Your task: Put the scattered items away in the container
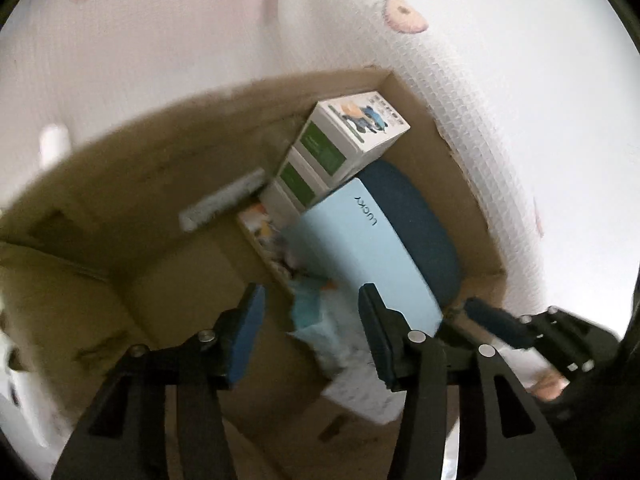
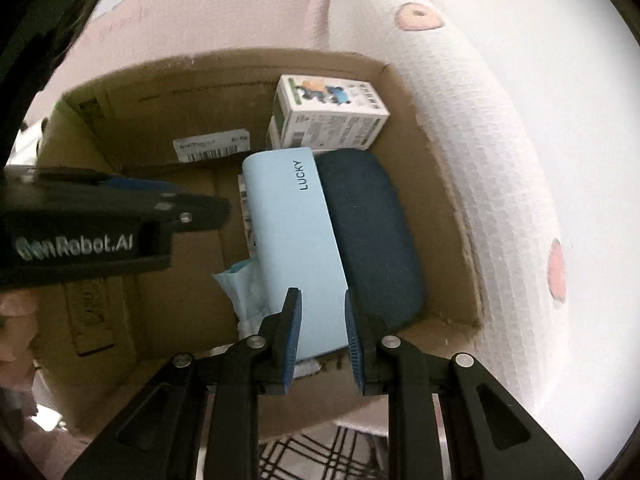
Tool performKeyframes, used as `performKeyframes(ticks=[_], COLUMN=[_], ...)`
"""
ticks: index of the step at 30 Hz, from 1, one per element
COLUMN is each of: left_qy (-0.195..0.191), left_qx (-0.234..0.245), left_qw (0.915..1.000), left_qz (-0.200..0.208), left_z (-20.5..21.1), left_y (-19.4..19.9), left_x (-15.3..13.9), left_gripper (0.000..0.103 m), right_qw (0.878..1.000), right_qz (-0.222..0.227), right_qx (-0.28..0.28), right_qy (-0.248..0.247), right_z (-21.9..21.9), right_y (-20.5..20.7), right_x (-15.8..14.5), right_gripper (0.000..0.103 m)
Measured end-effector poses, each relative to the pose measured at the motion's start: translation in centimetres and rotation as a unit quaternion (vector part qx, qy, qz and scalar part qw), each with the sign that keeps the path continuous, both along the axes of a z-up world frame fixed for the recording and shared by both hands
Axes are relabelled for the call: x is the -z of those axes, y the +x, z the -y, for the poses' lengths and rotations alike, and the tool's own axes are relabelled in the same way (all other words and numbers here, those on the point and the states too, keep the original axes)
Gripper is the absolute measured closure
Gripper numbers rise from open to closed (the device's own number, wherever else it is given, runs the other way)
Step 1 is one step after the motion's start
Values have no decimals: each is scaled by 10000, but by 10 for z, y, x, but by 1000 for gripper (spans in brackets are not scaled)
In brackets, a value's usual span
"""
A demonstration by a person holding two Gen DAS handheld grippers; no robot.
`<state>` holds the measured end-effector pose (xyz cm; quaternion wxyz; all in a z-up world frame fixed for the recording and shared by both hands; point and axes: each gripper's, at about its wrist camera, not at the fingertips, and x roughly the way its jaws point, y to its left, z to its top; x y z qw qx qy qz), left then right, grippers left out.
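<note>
An open cardboard box sits on a pink-patterned bed. Inside lie a light blue case marked LUCKY, a dark blue case, stacked white and green cartons and a pale blue packet. My left gripper is open and empty above the box's inside. My right gripper is open over the near end of the light blue case, holding nothing. The right gripper also shows at the box's near rim in the left wrist view.
A rolled white waffle-textured quilt lies along the box's right side. The left gripper's body reaches in from the left over the box. A black-and-white checked cloth lies below the box's near wall.
</note>
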<state>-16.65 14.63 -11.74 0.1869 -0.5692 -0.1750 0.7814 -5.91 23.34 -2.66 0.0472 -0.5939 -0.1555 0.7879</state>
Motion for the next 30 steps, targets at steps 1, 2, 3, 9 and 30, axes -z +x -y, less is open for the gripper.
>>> performKeyframes(ticks=[1, 2, 3, 9, 30], left_qy=[-54, -69, -56, -403, -1472], left_qx=[123, 206, 313, 624, 799], left_qw=[9998, 9996, 9992, 9896, 9373], left_qz=[-117, -170, -245, -1234, -3057], left_z=[-1, -2, 3, 17, 78], left_y=[7, 11, 17, 53, 154], left_x=[-3, -5, -7, -20, -95], left_gripper=[49, 49, 49, 48, 32], right_qw=[9999, 9990, 9966, 9901, 9936], right_qz=[-18, -91, -220, -776, -1072], right_qx=[110, 291, 516, 903, 344], right_qy=[-127, -342, -607, -750, 120], right_z=[-14, -16, -19, 24, 122], right_y=[-11, -9, -4, 4, 68], right_x=[-1, -6, -11, -23, -32], right_gripper=[85, 85, 85, 80, 40])
